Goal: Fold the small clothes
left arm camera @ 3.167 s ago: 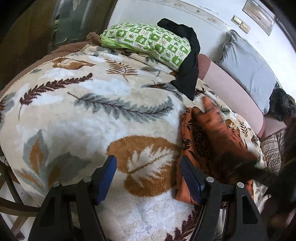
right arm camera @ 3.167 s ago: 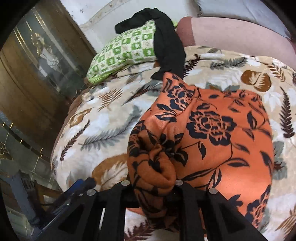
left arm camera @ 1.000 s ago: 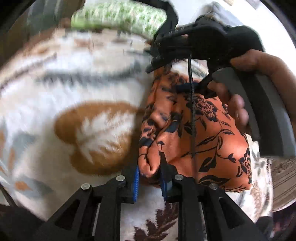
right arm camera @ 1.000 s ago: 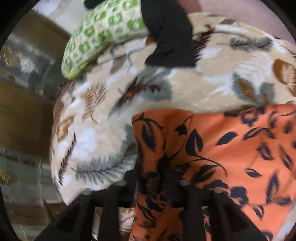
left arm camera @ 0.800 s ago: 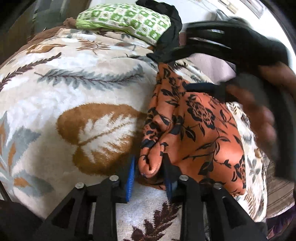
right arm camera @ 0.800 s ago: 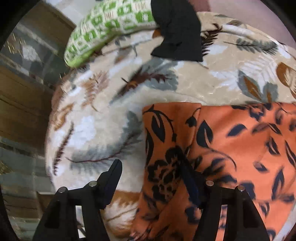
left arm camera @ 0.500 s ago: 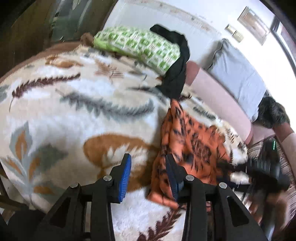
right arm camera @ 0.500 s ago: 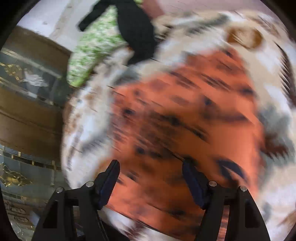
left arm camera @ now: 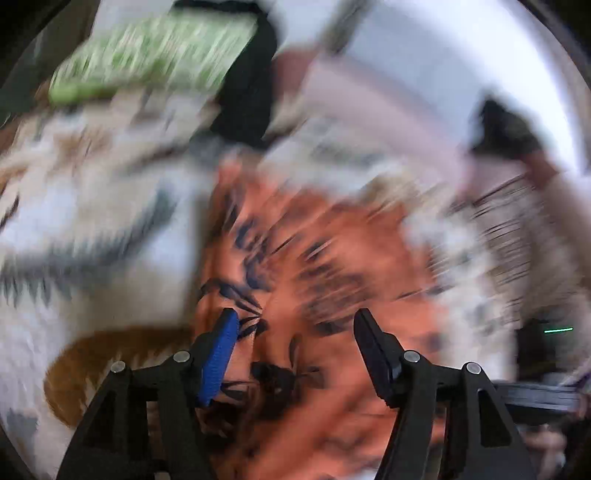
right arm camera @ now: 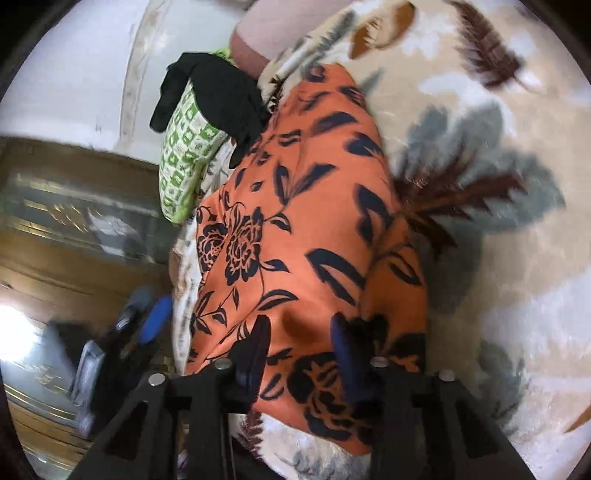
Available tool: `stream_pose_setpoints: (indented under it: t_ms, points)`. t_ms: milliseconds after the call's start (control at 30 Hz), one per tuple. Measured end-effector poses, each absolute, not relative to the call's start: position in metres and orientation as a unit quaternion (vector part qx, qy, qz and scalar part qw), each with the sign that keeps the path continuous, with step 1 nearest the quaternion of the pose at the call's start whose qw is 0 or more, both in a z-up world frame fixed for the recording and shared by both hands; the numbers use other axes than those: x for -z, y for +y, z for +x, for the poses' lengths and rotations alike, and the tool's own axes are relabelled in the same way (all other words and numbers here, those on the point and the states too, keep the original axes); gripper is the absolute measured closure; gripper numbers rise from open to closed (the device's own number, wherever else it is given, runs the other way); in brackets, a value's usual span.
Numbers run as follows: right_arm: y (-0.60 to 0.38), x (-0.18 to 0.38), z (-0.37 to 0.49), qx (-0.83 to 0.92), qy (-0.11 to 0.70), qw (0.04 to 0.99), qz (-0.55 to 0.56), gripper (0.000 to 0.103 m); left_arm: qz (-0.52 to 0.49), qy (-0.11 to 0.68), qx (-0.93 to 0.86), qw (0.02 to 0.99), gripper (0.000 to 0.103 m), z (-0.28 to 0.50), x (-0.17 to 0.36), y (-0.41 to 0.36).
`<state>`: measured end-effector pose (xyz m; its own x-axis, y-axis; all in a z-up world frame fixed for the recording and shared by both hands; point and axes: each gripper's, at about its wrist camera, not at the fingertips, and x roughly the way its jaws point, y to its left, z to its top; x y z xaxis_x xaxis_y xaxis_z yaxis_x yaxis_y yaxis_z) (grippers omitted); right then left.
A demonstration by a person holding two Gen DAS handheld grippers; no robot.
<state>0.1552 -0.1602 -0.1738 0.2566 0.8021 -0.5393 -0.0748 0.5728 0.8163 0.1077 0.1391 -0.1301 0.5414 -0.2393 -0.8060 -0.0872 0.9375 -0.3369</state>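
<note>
An orange cloth with a dark flower print [right arm camera: 306,229] lies folded on a leaf-patterned blanket [right arm camera: 480,258]. In the left wrist view, which is heavily blurred, the cloth [left arm camera: 314,295] fills the middle. My left gripper [left arm camera: 293,317] is open right over the cloth and holds nothing. My right gripper [right arm camera: 299,328] is open with its jaws partly apart, astride a raised hump at the cloth's near end. The left gripper also shows at the lower left of the right wrist view [right arm camera: 147,325].
A green checked pillow [right arm camera: 184,147] with a black garment [right arm camera: 214,96] draped over it lies at the head of the bed. A pink bolster [right arm camera: 266,33] and a white wall are behind. A wooden glass-front cabinet [right arm camera: 74,229] stands beside the bed.
Both grippers let go of the cloth about a second ago and opened. The left gripper has swung over the cloth. The right gripper has moved to the cloth's near end, jaws narrower.
</note>
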Motion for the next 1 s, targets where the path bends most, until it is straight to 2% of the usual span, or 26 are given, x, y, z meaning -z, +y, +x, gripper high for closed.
stream_pose_setpoints:
  t_ms: [67, 100, 133, 200, 333, 533, 567, 600, 767, 833, 867, 900, 933, 1000]
  points:
    - [-0.162, 0.161, 0.158, -0.321, 0.534, 0.708, 0.333, 0.059, -0.132, 0.462, 0.040, 0.876, 0.043, 0.104, 0.132, 0.133]
    - [-0.164, 0.151, 0.160, -0.333, 0.524, 0.712, 0.327, 0.039, -0.128, 0.459, 0.041, 0.878, 0.043, 0.102, 0.127, 0.131]
    - [-0.169, 0.139, 0.163, -0.340, 0.509, 0.723, 0.322, 0.032, -0.132, 0.456, 0.045, 0.879, 0.043, 0.099, 0.120, 0.129]
    - [-0.183, 0.120, 0.179, -0.324, 0.478, 0.757, 0.306, 0.025, -0.132, 0.439, 0.056, 0.887, 0.041, 0.096, 0.105, 0.125]
    - [-0.200, 0.140, 0.241, -0.294, 0.500, 0.743, 0.334, 0.024, -0.111, 0.424, 0.081, 0.895, 0.038, 0.108, 0.091, 0.114]
    - [-0.179, 0.198, 0.302, -0.310, 0.549, 0.659, 0.411, 0.024, -0.111, 0.456, 0.076, 0.880, 0.038, 0.131, 0.123, 0.114]
    - [-0.178, 0.197, 0.303, -0.304, 0.539, 0.672, 0.407, 0.041, -0.106, 0.453, 0.079, 0.882, 0.038, 0.132, 0.124, 0.113]
    - [-0.181, 0.200, 0.303, -0.292, 0.537, 0.673, 0.418, 0.073, -0.103, 0.450, 0.087, 0.883, 0.038, 0.130, 0.123, 0.111]
    - [-0.199, 0.232, 0.289, -0.250, 0.517, 0.656, 0.490, 0.077, -0.112, 0.447, 0.099, 0.882, 0.038, 0.125, 0.108, 0.106]
    - [-0.199, 0.219, 0.289, -0.261, 0.510, 0.666, 0.477, 0.070, -0.117, 0.439, 0.098, 0.886, 0.038, 0.116, 0.103, 0.109]
    - [-0.202, 0.209, 0.285, -0.255, 0.513, 0.672, 0.469, 0.061, -0.120, 0.438, 0.094, 0.886, 0.038, 0.111, 0.103, 0.112]
    - [-0.204, 0.203, 0.280, -0.252, 0.514, 0.675, 0.465, 0.037, -0.126, 0.435, 0.091, 0.887, 0.038, 0.105, 0.100, 0.115]
    - [-0.207, 0.194, 0.271, -0.255, 0.509, 0.683, 0.459, 0.029, -0.132, 0.432, 0.088, 0.888, 0.038, 0.099, 0.098, 0.118]
    - [-0.209, 0.182, 0.247, -0.268, 0.508, 0.701, 0.422, 0.026, -0.143, 0.428, 0.081, 0.889, 0.038, 0.088, 0.096, 0.125]
